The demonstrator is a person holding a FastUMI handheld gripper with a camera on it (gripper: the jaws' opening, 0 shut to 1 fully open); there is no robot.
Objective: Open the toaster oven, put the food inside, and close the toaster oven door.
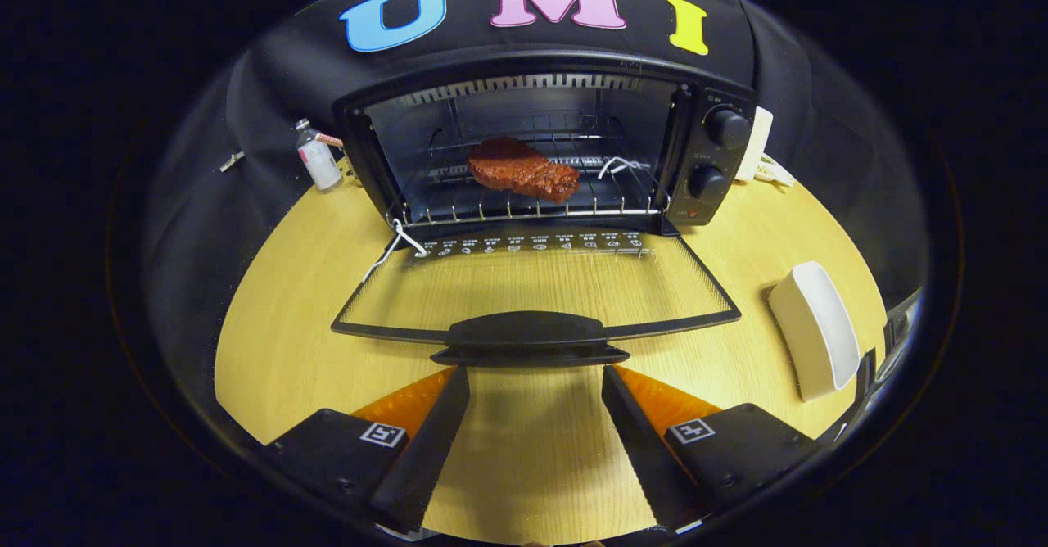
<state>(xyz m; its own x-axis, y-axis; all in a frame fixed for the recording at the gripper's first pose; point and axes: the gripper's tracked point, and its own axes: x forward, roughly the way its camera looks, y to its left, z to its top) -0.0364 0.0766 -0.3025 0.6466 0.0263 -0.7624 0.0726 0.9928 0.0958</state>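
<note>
Gripper view puts us low over the wooden table [278, 350], looking straight into the toaster oven [540, 150]. Our gripper [536, 383] is spread wide and holds nothing; bare table shows between its fingers.

The food [524, 169], a reddish-brown slab, already lies on the wire rack [532, 203] inside the oven cavity, a little left of the cavity's middle, with its long axis running across the oven. So we judge the first two steps done, and only the closing remains.

The oven door [540, 285] is folded all the way down, lying flat towards us over the table. Its handle [528, 338] is the near edge of that door, and it sits just ahead of our fingertips, centred between them. The handle's long axis runs crosswise, square to the way our fingers point. The hinge line lies beyond it, at the foot of the cavity.

That is the relation our next move turns on: we think the handle must be caught from below or pinched at its middle, then swung up and away from us about the far hinge.

A white dish [815, 330] rests on the table to the right, well clear of the door's swing. A small bottle [315, 156] stands left of the oven.
</note>
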